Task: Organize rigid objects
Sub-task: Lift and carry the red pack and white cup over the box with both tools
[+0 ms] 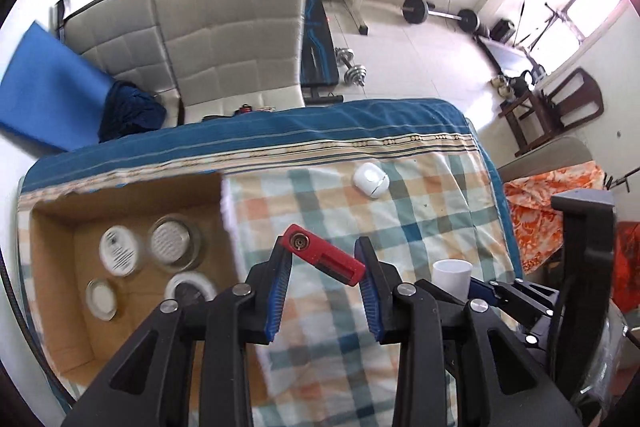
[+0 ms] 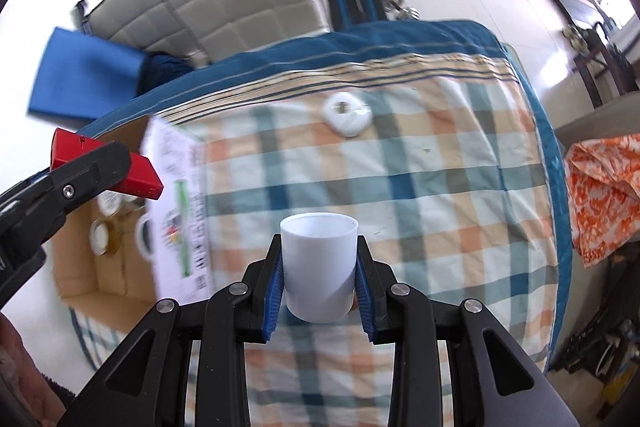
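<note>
My left gripper (image 1: 323,269) clamps a red rectangular device (image 1: 325,254) just right of the cardboard box (image 1: 56,227); my right gripper (image 2: 319,277) pinches a white cup (image 2: 319,267) farther right. Several lidded jars (image 1: 172,241) already sit in the box. A white rounded case (image 1: 370,179) remains on the checked cloth (image 1: 432,223) beyond, well apart from the box.

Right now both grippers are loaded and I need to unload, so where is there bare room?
Free: checked cloth between the white case and the white cup. Crowded: the cardboard box, its far end filled with round lidded jars; bare floor only at its near end.

No legible text anywhere.
</note>
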Action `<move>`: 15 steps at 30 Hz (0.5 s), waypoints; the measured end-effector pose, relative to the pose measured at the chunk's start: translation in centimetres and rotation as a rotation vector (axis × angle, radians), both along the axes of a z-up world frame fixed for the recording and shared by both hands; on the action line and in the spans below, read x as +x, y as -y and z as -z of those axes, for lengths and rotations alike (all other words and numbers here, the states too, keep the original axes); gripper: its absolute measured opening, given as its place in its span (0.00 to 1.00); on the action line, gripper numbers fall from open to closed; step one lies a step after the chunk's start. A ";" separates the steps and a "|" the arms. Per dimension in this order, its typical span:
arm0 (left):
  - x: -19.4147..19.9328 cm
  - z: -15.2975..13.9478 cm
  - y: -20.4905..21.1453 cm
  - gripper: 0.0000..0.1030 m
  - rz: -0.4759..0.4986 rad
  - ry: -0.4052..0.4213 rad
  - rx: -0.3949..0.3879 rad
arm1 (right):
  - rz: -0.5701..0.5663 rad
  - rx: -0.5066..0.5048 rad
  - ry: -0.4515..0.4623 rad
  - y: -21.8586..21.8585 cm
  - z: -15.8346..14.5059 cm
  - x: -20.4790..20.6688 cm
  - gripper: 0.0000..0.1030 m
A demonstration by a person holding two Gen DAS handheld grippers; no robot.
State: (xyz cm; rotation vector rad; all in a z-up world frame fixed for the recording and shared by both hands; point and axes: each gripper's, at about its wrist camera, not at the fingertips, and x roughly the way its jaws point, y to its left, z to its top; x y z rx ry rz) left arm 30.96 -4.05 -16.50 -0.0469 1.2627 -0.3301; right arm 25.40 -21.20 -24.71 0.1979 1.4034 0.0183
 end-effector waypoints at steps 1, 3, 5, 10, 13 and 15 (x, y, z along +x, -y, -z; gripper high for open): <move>-0.5 -0.3 -1.0 0.29 -0.007 0.001 -0.001 | -0.008 0.006 0.004 -1.0 -0.2 -0.3 0.33; -1.9 -0.8 -3.6 0.29 -0.031 0.005 0.006 | -0.037 0.016 0.012 -3.1 -0.8 -1.0 0.33; -3.2 -0.9 -6.5 0.29 -0.063 0.004 0.028 | -0.068 0.045 0.011 -5.8 -1.2 -1.7 0.33; -6.0 0.7 -13.9 0.29 -0.158 -0.027 0.070 | -0.151 0.103 -0.011 -12.8 -0.3 -2.6 0.33; -7.2 2.7 -17.5 0.29 -0.206 -0.062 0.093 | -0.204 0.118 -0.036 -17.2 1.6 -3.0 0.33; -7.7 4.4 -19.8 0.29 -0.241 -0.095 0.106 | -0.234 0.119 -0.063 -19.6 3.3 -3.0 0.33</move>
